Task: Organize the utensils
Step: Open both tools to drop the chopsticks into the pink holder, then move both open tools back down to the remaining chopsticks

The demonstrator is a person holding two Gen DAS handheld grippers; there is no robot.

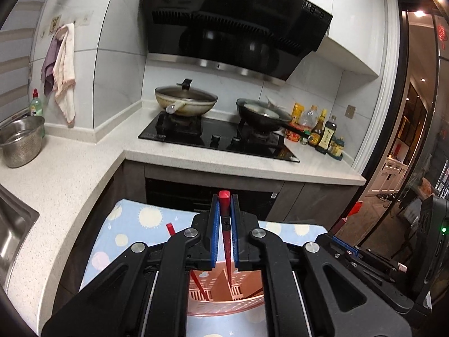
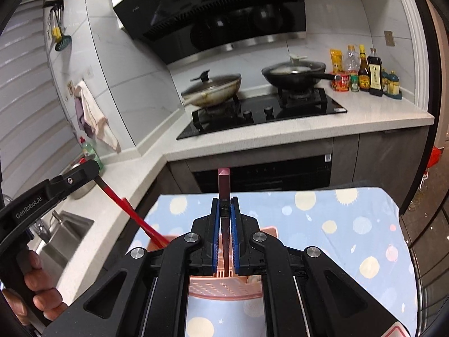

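The marking "GenRobot.AI" is printed in white on the black body of the left gripper (image 2: 95, 172) as seen from the right wrist view; the logo on the range hood (image 1: 235, 25) is too small to be read with certainty, and the labels on the sauce bottles (image 2: 374, 73) are not legible. The left gripper (image 1: 224, 233) is closed on a red chopstick (image 1: 225, 224), which is clamped between the blue pads (image 1: 215, 233) with its square end projecting beyond them and its lower part descending into the pink basket (image 1: 224, 289). The right gripper (image 2: 225, 236) is closed on a dark maroon chopstick (image 2: 224, 193), held upright over the same basket (image 2: 224, 286). The basket is placed on a blue patterned cloth (image 2: 336, 224).
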